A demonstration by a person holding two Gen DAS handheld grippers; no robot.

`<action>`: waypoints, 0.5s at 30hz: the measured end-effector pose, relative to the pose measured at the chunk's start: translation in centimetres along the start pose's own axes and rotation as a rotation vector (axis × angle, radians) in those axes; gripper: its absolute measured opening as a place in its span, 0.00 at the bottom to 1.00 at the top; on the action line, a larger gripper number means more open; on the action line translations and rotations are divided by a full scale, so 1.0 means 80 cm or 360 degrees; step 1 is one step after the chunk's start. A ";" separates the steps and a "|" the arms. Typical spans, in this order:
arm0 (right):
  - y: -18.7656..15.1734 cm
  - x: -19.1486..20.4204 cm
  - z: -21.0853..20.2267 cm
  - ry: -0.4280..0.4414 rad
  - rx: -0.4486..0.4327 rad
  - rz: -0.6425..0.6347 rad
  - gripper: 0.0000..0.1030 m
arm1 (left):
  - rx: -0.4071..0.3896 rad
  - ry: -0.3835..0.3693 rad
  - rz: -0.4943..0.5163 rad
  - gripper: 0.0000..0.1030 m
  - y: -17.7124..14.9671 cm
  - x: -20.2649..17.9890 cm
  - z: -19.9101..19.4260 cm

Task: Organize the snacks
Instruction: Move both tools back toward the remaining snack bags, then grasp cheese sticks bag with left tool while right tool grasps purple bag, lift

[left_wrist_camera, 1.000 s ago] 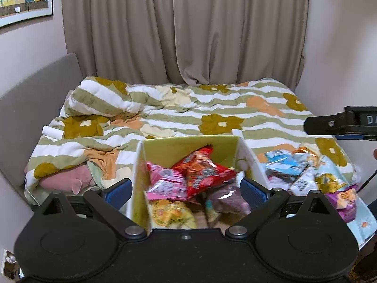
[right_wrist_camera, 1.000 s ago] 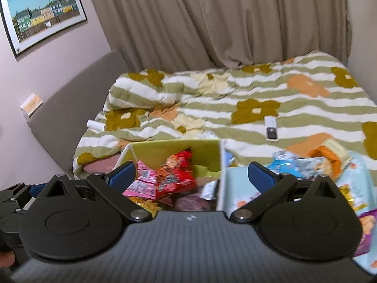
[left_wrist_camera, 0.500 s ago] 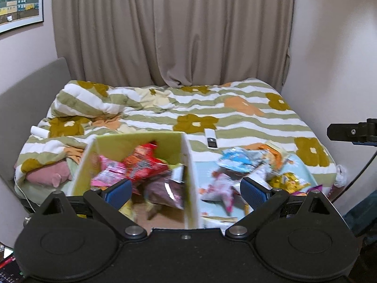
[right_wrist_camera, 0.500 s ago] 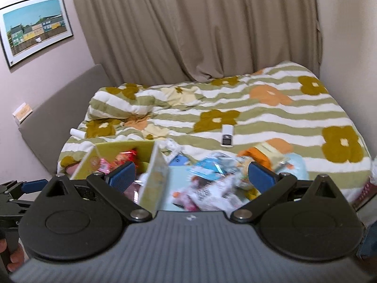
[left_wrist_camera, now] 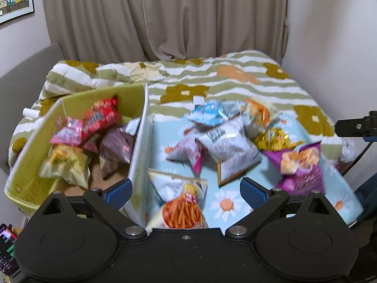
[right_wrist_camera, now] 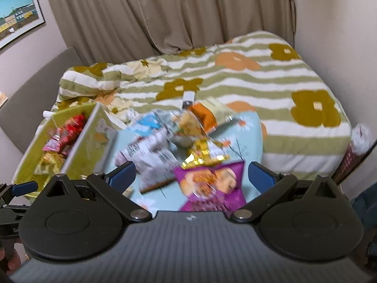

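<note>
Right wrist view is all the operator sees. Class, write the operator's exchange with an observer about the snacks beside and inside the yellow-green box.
Operator: What lies against the box wall, hidden below my view?
Observer: A white packet of orange sticks lies on the daisy cloth, between the open left gripper fingers.
Operator: I see a red packet and a yellow packet inside. Anything else?
Observer: A dull purple packet lies beside the wall, with bare brown floor in front.
</note>
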State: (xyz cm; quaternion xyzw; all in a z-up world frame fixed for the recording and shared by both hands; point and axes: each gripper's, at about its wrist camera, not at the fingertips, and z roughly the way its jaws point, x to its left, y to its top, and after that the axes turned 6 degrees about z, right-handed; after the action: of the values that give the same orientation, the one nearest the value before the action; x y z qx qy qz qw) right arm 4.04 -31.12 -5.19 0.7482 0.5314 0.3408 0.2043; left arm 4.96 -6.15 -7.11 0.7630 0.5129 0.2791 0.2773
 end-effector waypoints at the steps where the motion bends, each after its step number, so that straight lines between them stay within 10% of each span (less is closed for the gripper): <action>1: -0.005 -0.006 0.006 -0.0005 0.0012 0.0005 1.00 | 0.0007 0.0015 0.0005 0.97 -0.005 -0.005 0.007; 15: -0.046 -0.033 0.091 -0.0043 0.0098 0.0015 1.00 | 0.0147 0.0155 0.0095 0.89 -0.045 -0.029 0.101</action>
State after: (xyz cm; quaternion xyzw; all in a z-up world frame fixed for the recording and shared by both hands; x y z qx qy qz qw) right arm 6.38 -31.91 -13.41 0.7611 0.5354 0.3151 0.1866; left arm 7.71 -8.28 -15.59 0.7755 0.5151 0.3002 0.2080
